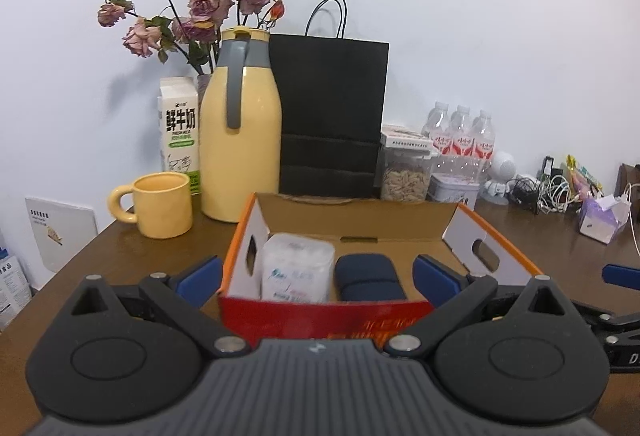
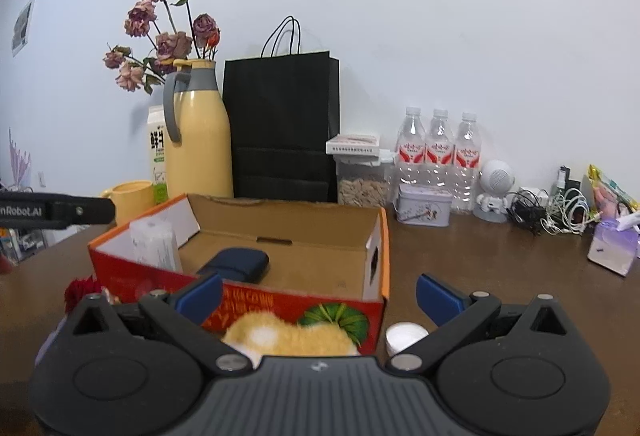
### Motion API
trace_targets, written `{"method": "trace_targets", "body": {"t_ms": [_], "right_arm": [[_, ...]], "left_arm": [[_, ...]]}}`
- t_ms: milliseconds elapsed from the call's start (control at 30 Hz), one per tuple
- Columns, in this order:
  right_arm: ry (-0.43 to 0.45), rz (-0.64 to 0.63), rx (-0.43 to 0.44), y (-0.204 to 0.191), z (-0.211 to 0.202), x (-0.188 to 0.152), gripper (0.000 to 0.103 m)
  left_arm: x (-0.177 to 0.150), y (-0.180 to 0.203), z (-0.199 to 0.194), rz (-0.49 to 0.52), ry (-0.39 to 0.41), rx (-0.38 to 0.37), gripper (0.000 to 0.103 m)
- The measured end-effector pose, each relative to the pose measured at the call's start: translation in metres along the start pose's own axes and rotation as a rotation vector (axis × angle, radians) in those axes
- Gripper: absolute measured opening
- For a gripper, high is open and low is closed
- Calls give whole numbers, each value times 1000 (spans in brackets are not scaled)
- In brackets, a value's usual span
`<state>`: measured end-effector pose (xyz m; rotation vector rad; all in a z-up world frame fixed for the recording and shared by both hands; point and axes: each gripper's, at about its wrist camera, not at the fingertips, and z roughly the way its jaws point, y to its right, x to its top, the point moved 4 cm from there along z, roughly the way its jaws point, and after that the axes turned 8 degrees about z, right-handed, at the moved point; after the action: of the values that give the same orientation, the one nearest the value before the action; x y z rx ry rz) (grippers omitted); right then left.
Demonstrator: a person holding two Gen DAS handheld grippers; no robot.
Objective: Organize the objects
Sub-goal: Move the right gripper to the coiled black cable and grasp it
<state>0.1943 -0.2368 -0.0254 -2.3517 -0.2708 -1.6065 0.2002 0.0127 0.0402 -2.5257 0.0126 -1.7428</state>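
Observation:
An open orange-and-red cardboard box stands on the brown table. Inside it lie a white tissue pack at the left and a dark blue case beside it. My left gripper is open and empty, just before the box's front wall. My right gripper is open and empty above a fluffy yellow plush toy and a small white round object, both in front of the box. A red flower-like item lies at the box's left front.
Behind the box stand a yellow mug, a yellow thermos jug, a milk carton, dried roses, a black paper bag, a seed jar, water bottles, a tin, cables and a tissue box.

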Motion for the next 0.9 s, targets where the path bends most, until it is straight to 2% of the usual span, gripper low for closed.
{"method": "trace_targets", "body": {"t_ms": [300, 533, 700, 900], "right_arm": [[-76, -21, -7, 6, -28, -31, 103], [-175, -32, 16, 10, -39, -62, 103], [-253, -57, 65, 7, -38, -77, 103], [-336, -104, 102, -1, -19, -83, 103]], "left_arm": [[-24, -13, -29, 26, -32, 2, 103], [-46, -21, -44, 40, -83, -18, 103], [-59, -26, -49, 36, -114, -30, 103], [-69, -30, -53, 22, -137, -34, 103]]}}
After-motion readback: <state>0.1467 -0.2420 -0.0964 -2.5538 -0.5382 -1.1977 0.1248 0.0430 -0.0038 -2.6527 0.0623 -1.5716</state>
